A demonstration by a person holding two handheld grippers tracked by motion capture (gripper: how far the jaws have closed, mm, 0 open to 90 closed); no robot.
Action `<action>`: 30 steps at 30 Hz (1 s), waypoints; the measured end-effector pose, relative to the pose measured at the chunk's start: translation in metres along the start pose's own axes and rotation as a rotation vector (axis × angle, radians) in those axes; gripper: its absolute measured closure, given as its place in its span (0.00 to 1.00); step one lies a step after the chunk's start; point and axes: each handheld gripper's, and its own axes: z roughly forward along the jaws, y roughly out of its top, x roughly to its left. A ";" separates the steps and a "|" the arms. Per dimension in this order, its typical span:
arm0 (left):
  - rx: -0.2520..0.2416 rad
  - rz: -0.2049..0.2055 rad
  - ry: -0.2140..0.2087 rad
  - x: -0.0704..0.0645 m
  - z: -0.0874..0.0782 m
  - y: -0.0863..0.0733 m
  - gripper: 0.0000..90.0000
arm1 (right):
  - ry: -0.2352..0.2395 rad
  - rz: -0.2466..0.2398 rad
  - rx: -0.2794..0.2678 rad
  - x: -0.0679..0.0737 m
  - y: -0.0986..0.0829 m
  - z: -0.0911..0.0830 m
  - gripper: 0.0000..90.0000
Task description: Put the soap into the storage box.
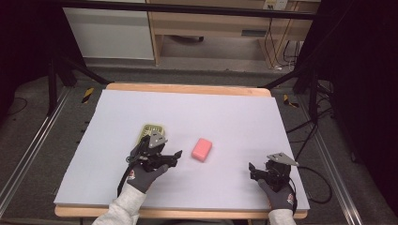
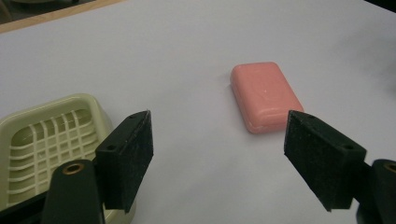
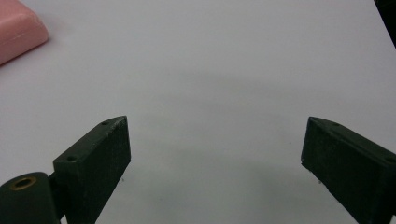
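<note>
Soap (image 1: pixel 202 149) lying flat on the white sheet (image 1: pixel 225 117), pink, rounded at the corners, about midway between the left and right edges of the worktop and nearer the front edge than the back. Soap dish (image 1: pixel 151 130) just left of it, pale green with a slotted grid floor, partly hidden in the high view behind the left gripper (image 1: pixel 172 156); cut off at the left and bottom edges in the left gripper view (image 2: pixel 51 135), with 1 black jaw across its near corner. Left gripper held wide, nothing between the jaws, hovering close to the soap's near-left side without touching; soap (image 2: pixel 265 95) seen ahead in the gap, nearer the right-hand jaw. Right gripper (image 1: pixel 253 169) also spread wide and empty, near the front right corner of the worktop, well apart from the soap. Only a corner of the soap (image 3: pixel 18 35) caught at the top left of the right gripper view, the rest cut off. Gloved hands, grey with dark palms, and pale sleeves entering from the front edge, forearms cropped.

White sheet covering nearly all of a wooden table (image 1: pixel 187 88), bare wood showing along the back and front edges. Grey floor around, metal rails on both sides, black frame legs, loose cables at the right, wooden furniture and a white panel behind; far corners too dark to make out.
</note>
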 end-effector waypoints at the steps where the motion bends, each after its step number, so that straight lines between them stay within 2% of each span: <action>1: 0.001 0.002 0.000 -0.001 0.001 0.001 0.26 | 0.000 0.002 0.002 0.000 0.000 0.000 0.09; 16: 0.011 0.007 -0.004 -0.011 0.021 0.012 0.26 | 0.006 -0.005 0.005 0.000 0.000 0.000 0.10; 19: 0.016 0.011 -0.006 -0.012 0.024 0.013 0.26 | 0.006 -0.005 0.006 0.000 0.000 0.000 0.10; 20: 0.024 0.024 -0.003 -0.013 0.026 0.014 0.26 | 0.005 -0.003 0.007 0.001 0.000 0.000 0.10; 30: 0.028 0.028 -0.020 -0.021 0.036 0.020 0.25 | 0.006 -0.010 0.008 0.001 0.000 0.001 0.10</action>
